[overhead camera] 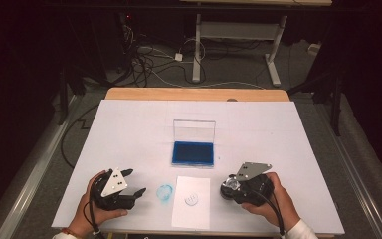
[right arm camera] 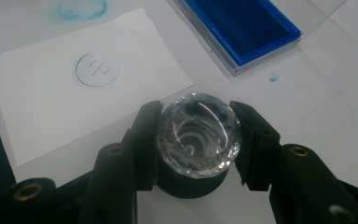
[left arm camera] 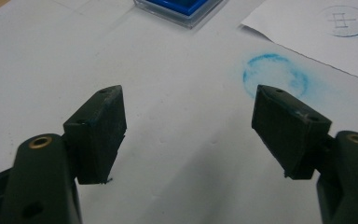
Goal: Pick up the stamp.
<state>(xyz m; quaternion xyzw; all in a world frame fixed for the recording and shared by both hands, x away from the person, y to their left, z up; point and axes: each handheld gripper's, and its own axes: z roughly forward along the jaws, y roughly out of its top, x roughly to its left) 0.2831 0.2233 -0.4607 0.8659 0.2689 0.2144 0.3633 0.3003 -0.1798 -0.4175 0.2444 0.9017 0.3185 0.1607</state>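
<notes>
My right gripper (right arm camera: 196, 135) is shut on a stamp with a faceted clear crystal top (right arm camera: 199, 135) and a dark base; in the high view the stamp (overhead camera: 230, 187) stands on the table right of a white paper slip (overhead camera: 192, 201). The slip (right arm camera: 74, 88) carries a round blue stamped mark (right arm camera: 97, 69). An open blue ink pad (overhead camera: 193, 153) with its clear lid raised lies in the middle of the table. My left gripper (overhead camera: 133, 183) rests at the front left, open and holding nothing, its jaws wide apart. A round blue ink smudge (left arm camera: 275, 74) lies on the table just beyond its right jaw.
A white sheet (overhead camera: 129, 129) covers the wooden table. The ink pad's corner (left arm camera: 182, 9) sits far ahead of the left gripper. A small blue ink spot (right arm camera: 273, 77) marks the sheet near the pad. Cables and another table's legs (overhead camera: 197, 50) lie on the floor behind.
</notes>
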